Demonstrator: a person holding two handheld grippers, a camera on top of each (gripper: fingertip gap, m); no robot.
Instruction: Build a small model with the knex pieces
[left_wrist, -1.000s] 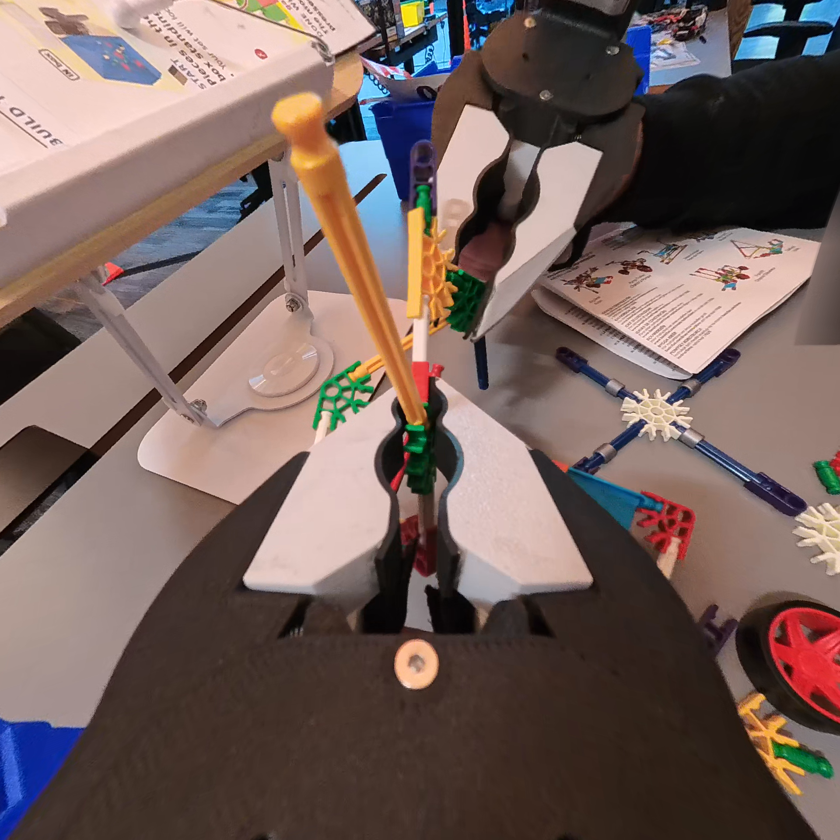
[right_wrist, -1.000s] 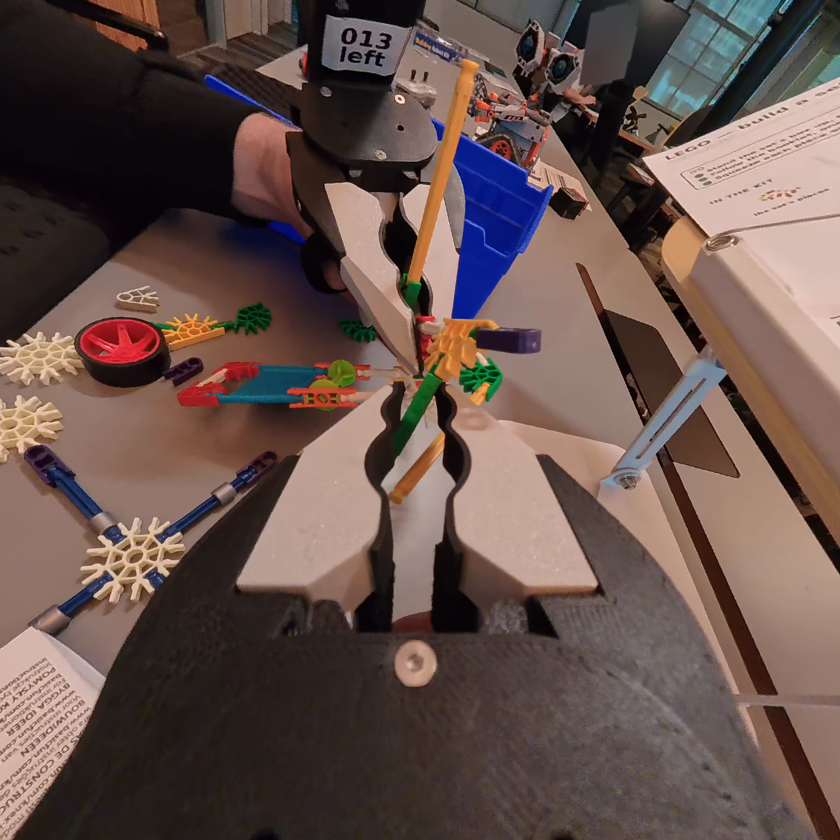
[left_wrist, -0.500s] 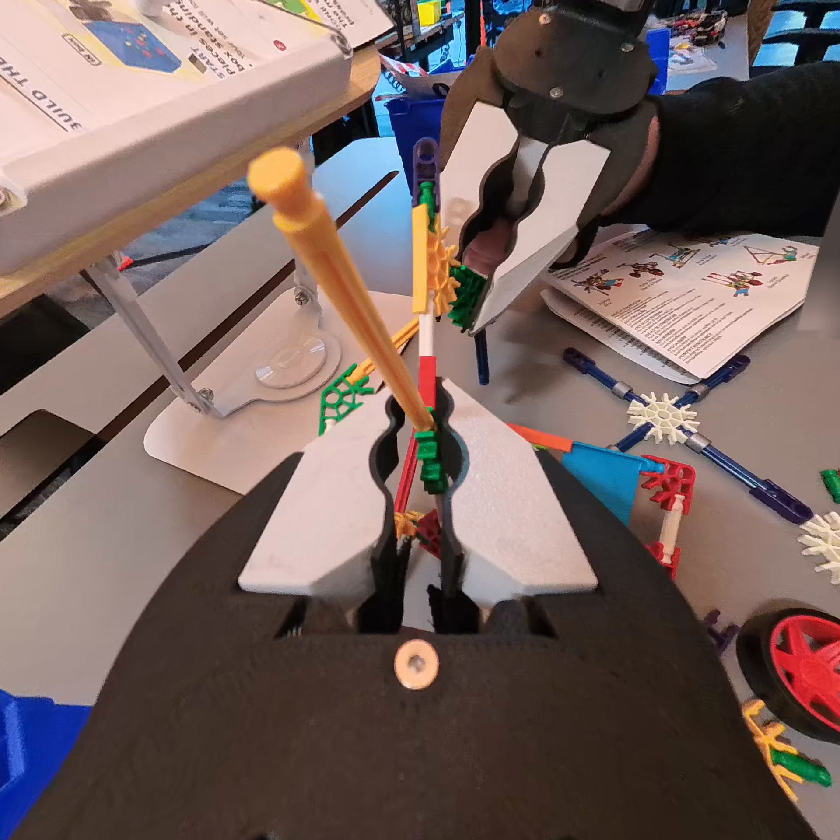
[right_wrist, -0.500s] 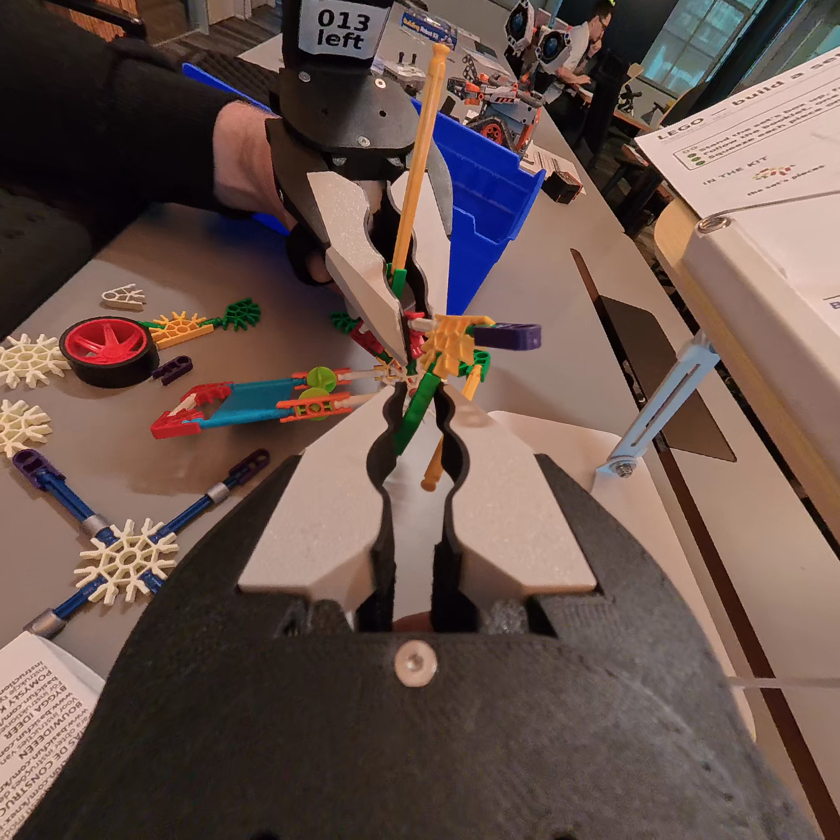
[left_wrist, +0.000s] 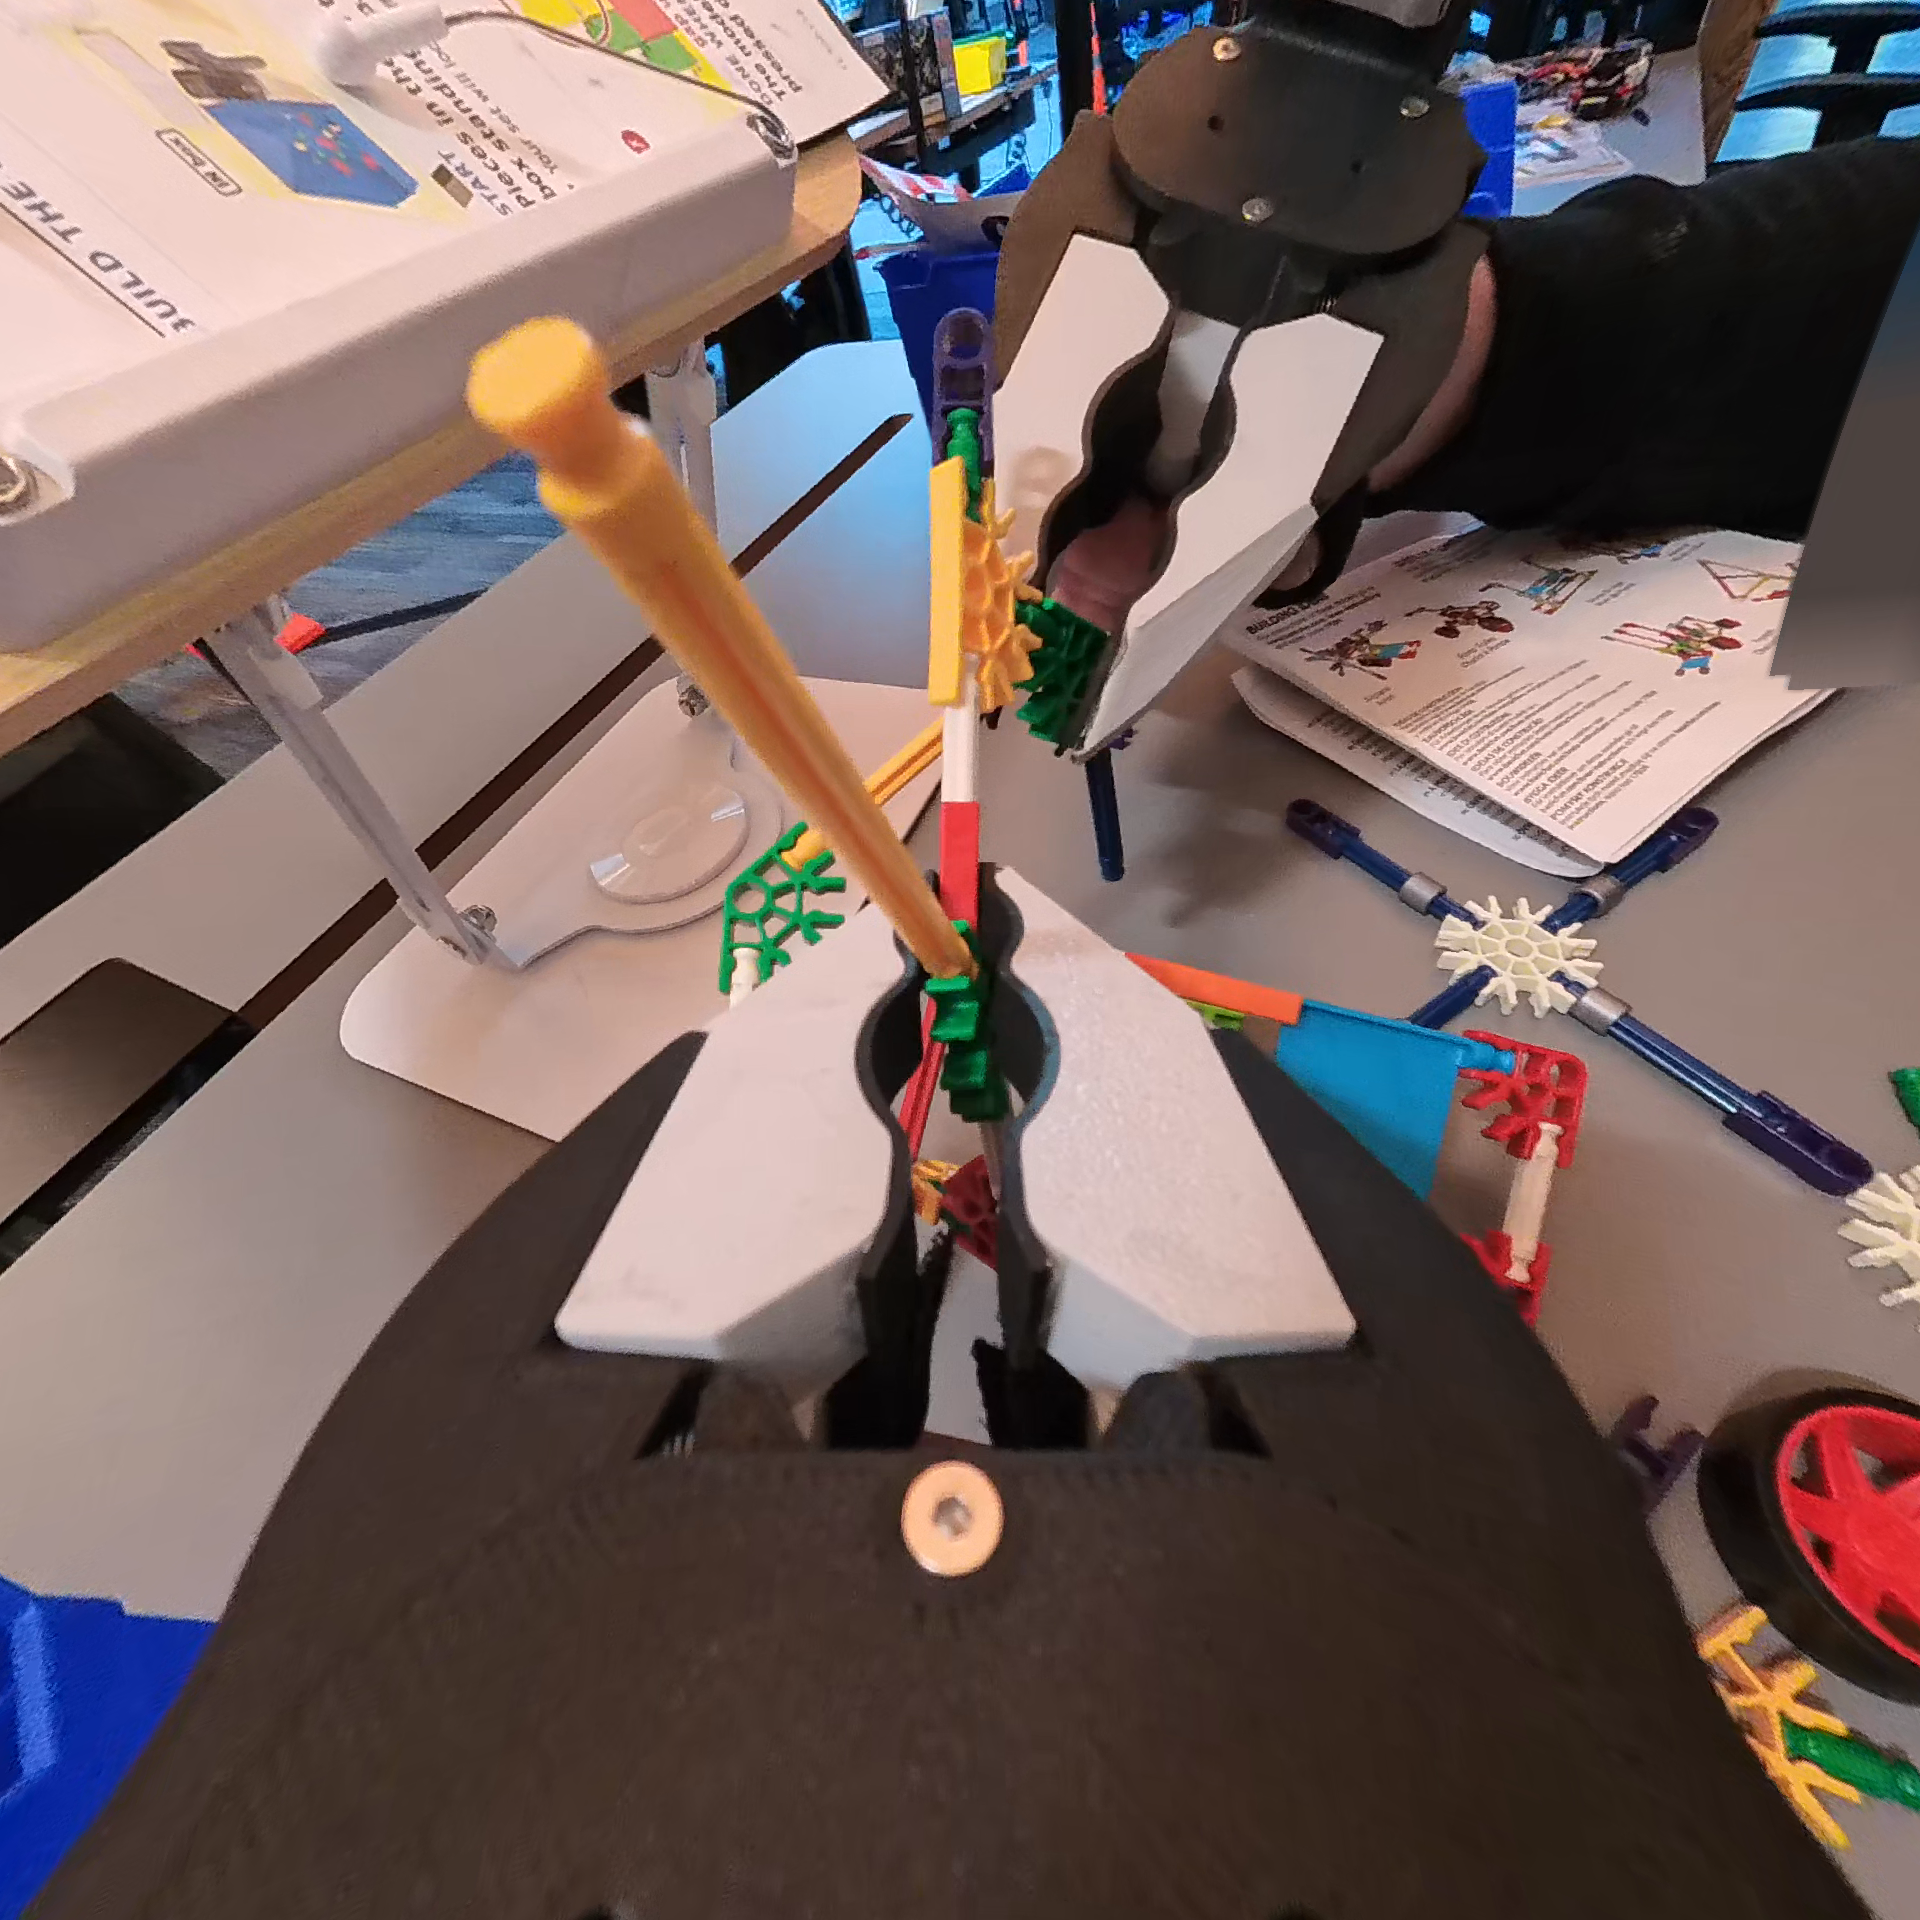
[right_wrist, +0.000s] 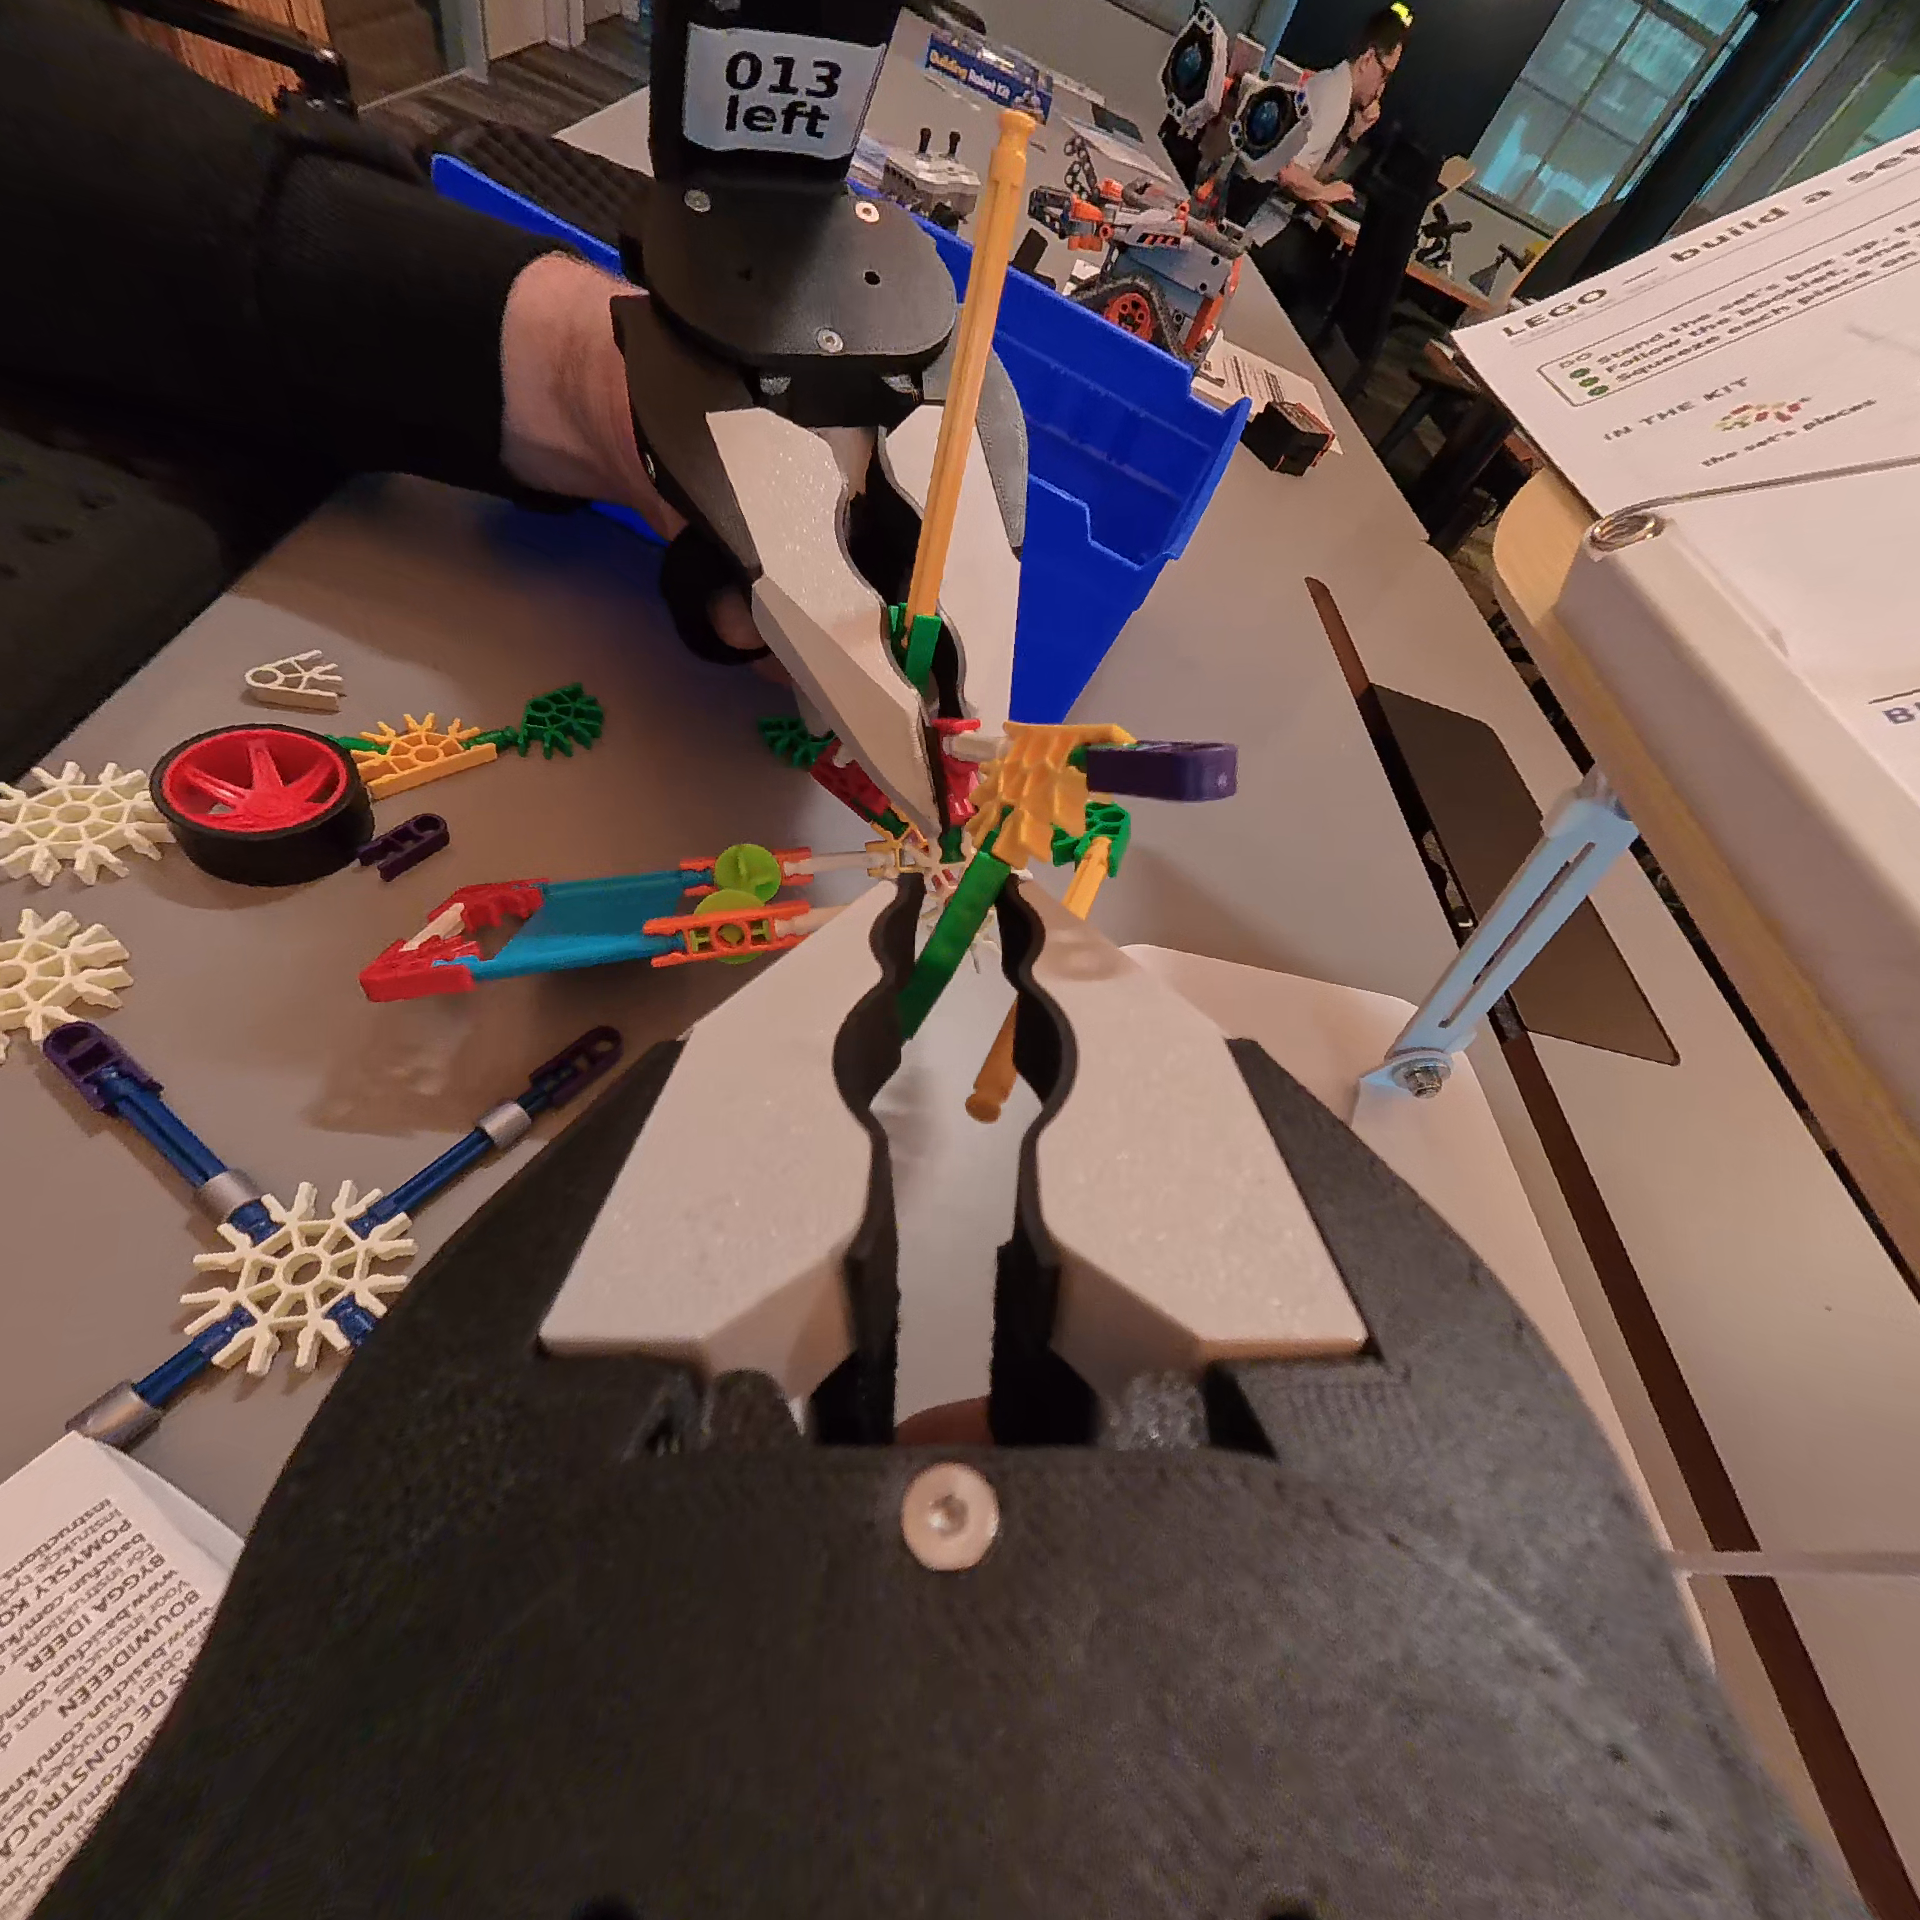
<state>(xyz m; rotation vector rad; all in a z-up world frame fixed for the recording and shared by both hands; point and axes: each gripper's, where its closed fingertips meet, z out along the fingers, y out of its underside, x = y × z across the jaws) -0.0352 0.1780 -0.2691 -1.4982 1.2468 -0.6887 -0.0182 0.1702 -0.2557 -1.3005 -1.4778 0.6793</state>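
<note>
Left gripper (left_wrist: 961, 940) points forward, jaws nearly closed; right gripper (right_wrist: 951, 914) faces it tip to tip, jaws likewise narrow.

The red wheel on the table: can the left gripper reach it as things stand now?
Probably not at once. The left gripper is shut on a green connector carrying a long yellow rod. The red wheel lies uncovered on the table, so the way itself looks free.

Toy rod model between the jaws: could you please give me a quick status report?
Left gripper shut on green connector bearing long yellow rod. Right gripper shut on green rod. Model held clear above grey table.
</note>
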